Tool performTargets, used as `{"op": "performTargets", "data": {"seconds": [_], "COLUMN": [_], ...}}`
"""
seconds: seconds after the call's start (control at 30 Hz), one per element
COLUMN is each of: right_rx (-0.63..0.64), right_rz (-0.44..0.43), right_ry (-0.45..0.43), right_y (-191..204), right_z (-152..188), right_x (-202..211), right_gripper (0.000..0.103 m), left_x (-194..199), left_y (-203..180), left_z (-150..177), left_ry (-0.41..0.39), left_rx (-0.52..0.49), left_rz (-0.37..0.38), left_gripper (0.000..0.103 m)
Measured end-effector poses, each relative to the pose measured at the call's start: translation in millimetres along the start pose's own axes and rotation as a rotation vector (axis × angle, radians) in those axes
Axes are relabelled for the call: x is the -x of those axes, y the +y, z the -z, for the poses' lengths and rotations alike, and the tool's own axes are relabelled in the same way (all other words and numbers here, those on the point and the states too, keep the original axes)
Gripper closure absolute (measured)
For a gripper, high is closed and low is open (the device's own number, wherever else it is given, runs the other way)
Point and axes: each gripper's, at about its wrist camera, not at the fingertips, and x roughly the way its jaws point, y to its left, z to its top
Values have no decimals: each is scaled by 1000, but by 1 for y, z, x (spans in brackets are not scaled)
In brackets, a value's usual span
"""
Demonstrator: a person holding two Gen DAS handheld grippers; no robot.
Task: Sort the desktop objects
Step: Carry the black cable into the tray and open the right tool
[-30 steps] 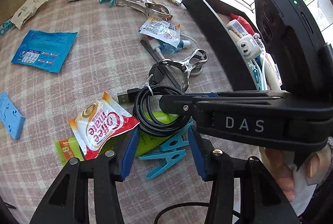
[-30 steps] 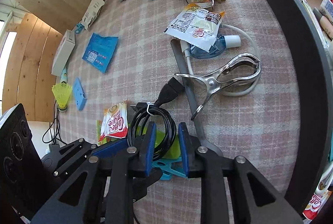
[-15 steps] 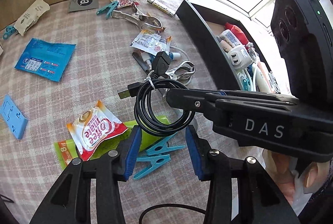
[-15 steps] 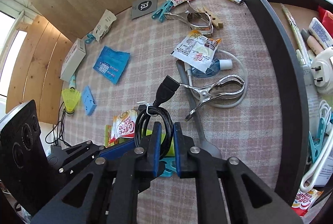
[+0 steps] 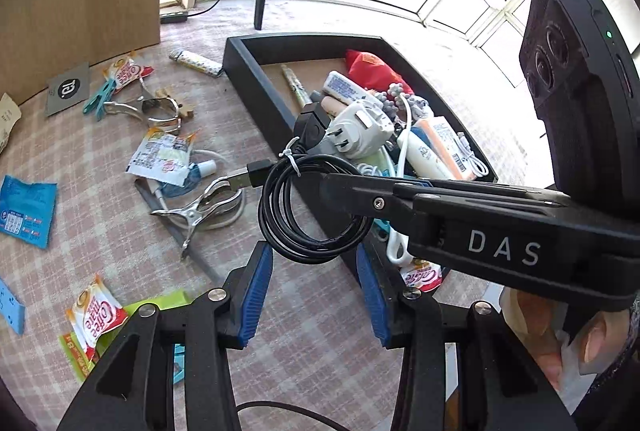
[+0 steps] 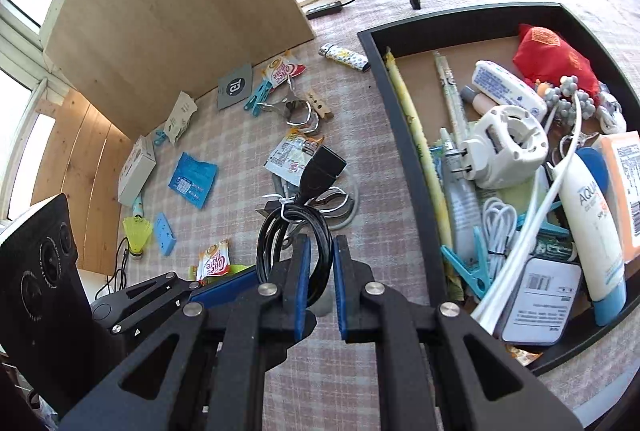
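Coiled black cable (image 6: pixel 294 231) up in the air!
Tied with a white twist, it hangs above the bench (image 6: pixel 224 135) beside the black tray (image 6: pixel 404 135), right tongs (image 6: pixel 320 271) pinching it; left tongs (image 5: pixel 316 295) spread wide, holding nothing.

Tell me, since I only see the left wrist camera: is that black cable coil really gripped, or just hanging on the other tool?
Observer: Gripped. The right wrist view shows the right gripper shut on the cable coil, a strand pinched between its blue pads.
Operator: Anything past my left edge?
Observer: Yes, a yellow shuttlecock at the far left.
Operator: Anything else there?
Observer: A white box lies just beyond it.
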Motion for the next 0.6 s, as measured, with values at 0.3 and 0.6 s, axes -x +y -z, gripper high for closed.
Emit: {"op": "performTargets", "data": {"seconds": [0.3, 0.6], "right_rx": [-116, -135], "right_rz": [90, 146], "right_ry": [-80, -138], "right_y": [-78, -105], "right_z": [8, 14], "right_x": [53, 80], "right_gripper": [91, 77], "left_x": [-38, -40], "left_y": [-79, -107], "left_z": [-19, -20], "left_ry": [37, 13], "left_rx": [-114, -170], "left_rz": [80, 59], "left_gripper": [62, 62]}}
